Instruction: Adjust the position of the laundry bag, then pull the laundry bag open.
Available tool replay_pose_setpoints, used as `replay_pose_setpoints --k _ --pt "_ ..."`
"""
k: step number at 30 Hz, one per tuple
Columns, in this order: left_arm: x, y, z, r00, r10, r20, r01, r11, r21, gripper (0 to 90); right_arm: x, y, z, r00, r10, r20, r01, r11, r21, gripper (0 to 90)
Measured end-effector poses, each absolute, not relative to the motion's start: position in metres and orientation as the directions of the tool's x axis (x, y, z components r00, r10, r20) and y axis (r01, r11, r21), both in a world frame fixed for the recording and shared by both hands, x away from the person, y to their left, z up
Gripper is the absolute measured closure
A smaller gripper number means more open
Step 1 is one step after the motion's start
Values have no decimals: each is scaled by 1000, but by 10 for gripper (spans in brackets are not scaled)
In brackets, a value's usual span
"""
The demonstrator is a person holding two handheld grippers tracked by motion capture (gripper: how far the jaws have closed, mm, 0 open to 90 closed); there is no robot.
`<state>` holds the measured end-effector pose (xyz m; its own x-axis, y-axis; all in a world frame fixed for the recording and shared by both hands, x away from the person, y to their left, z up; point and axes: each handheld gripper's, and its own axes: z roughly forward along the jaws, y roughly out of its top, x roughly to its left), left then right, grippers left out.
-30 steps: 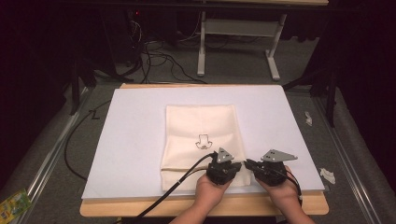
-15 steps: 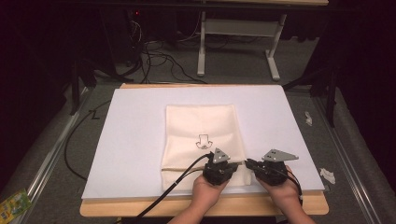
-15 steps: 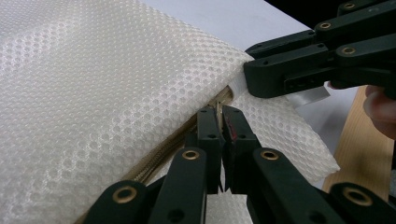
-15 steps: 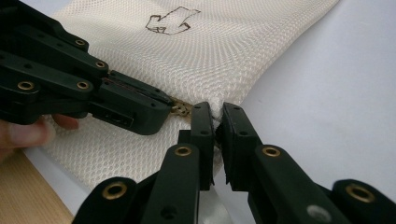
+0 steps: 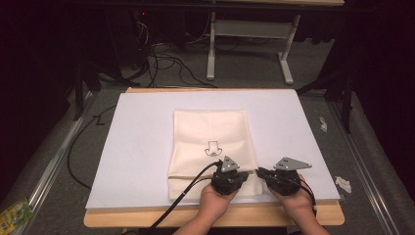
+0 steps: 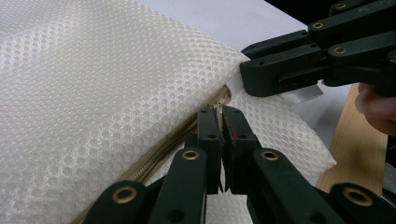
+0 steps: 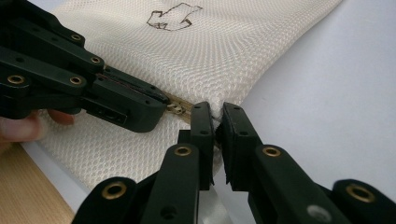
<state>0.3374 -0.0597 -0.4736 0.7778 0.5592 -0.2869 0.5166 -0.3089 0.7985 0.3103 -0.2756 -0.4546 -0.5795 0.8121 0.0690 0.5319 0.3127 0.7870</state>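
Note:
A cream mesh bag with a small black drawing lies flat on a white board. A tan zipper runs across its near end. My left gripper is at the zipper's right end, shut on the metal zipper pull. Beside it, my right gripper is shut on the bag's right edge. In the left gripper view the right gripper's fingers pinch a white tab at the bag's corner. In the right gripper view the left gripper's fingers sit by the slider.
The white board rests on a wooden table, and both hands come in over its near edge. Cables and a desk frame stand on the floor beyond. Scraps of paper lie to the right of the table.
My left gripper has edged slightly to the left along the zipper line. The right gripper has stayed where it was, and the bag lies as before.

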Motion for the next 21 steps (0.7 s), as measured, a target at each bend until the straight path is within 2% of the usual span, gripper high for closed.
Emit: replay_pose_setpoints --k 12,21 --pt "337 -47 -471 760 584 -284 527 -300 795 875 307 -284 -451 -564 823 63 521 296 801 850" --pt "338 1 -472 737 628 -252 538 -319 780 875 309 -288 -453 -551 831 68 533 288 796 850"
